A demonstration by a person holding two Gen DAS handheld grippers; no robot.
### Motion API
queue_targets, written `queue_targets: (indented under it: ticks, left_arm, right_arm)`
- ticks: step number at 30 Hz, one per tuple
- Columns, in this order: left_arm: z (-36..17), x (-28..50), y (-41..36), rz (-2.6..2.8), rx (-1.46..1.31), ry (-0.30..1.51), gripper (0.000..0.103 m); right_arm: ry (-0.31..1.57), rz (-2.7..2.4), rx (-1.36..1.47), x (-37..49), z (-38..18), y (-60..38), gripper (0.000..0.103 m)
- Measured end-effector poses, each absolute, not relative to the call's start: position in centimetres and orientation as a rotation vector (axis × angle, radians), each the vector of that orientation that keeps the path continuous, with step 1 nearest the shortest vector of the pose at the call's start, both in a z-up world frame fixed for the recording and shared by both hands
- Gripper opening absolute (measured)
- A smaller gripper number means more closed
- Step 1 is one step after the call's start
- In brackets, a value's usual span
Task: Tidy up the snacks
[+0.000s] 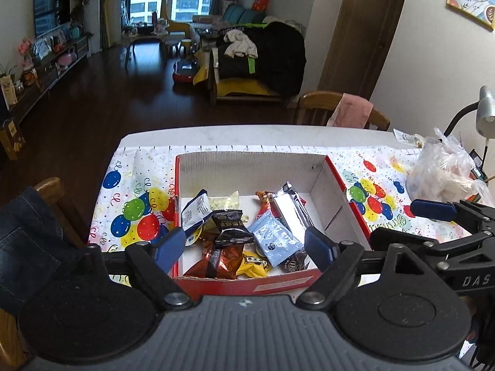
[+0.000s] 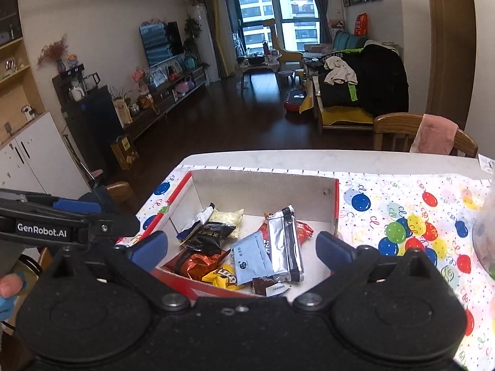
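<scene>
- The snacks lie in a heap in the near part of the red box [image 1: 335, 173], which sits on the balloon cloth [image 1: 136, 207] on the counter [image 1: 216, 133].
- The left tongs [image 1: 244, 245] hang over the near end of the box. Their blue tips are wide apart and hold nothing.
- The right tongs [image 2: 241, 247] hang over the same heap, also wide apart and empty.
- On top lie a long silver bar [image 2: 284, 241], a light blue packet [image 2: 250, 256] and a black packet [image 1: 230, 227]. A shiny brown packet [image 2: 198, 264] and a yellow packet [image 2: 221, 276] sit lower.
- It looks best to pick one snack at a time, starting from the top, so nothing underneath gets dragged along.
- The silver bar looks easiest. The tongs should close across its thin side, not its long side.
- The packets are soft and slippery, so a slow, gentle squeeze near the middle should work well.
- The two tongs are close together, so only one should go in at a time.
- A clear bag [image 1: 442, 173] sits on the counter to the right, well apart from the box.
</scene>
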State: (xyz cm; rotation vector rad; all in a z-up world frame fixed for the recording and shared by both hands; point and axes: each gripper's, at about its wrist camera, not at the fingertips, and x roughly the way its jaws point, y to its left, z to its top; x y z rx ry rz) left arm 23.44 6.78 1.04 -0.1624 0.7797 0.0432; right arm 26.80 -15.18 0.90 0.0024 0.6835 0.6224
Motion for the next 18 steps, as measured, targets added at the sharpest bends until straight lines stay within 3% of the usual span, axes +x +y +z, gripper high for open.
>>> queue_targets:
  ticks: [5,18]
  left_arm:
    - [1.1,22.1,6.5,0.039,-0.159,0.746,0.102]
    - [0.8,19.7,4.9,0.01,-0.132,0.724,0.103]
  right_arm:
    - [0.679,0.612,0.047,26.3,0.9,-16.2,0.103]
    - [0.648,0.61,0.076,24.7,1.0,-17.2,0.103]
